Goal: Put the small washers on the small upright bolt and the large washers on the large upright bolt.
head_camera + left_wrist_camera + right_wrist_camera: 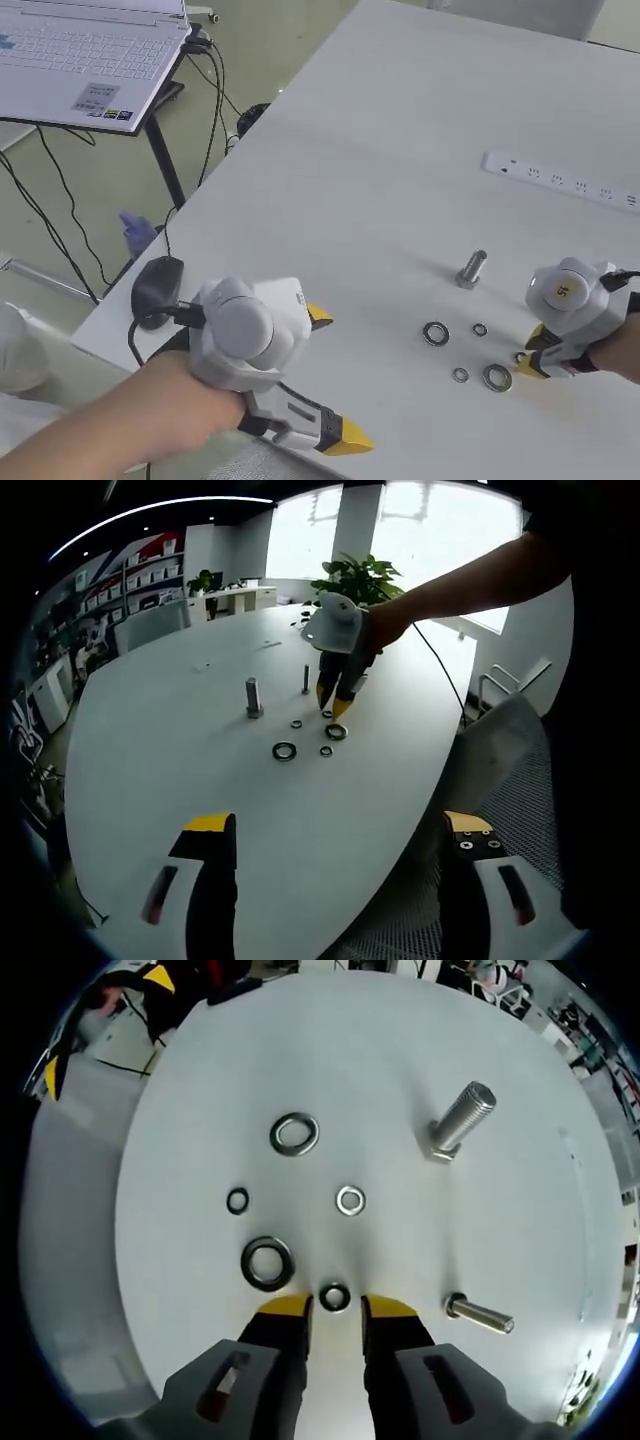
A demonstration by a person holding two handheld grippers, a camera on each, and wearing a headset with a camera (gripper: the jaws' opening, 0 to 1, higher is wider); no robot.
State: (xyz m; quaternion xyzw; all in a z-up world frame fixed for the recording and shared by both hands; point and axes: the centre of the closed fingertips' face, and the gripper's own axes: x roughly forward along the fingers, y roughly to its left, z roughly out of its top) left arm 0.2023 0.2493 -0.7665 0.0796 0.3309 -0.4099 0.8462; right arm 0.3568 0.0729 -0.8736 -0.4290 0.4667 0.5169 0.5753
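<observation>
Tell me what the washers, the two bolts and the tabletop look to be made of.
Washers: likely steel, grey with bright glints; some look darker, perhaps a different coating. Large bolt: silvery metal, probably plated steel, its threads catching the light. Small bolt: same shiny metal look. Tabletop: smooth white matte surface, laminate or painted board; cannot tell which.

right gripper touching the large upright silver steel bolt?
Apart. The right gripper view shows bare white table between the jaws of the right gripper and the large upright silver steel bolt.
</observation>
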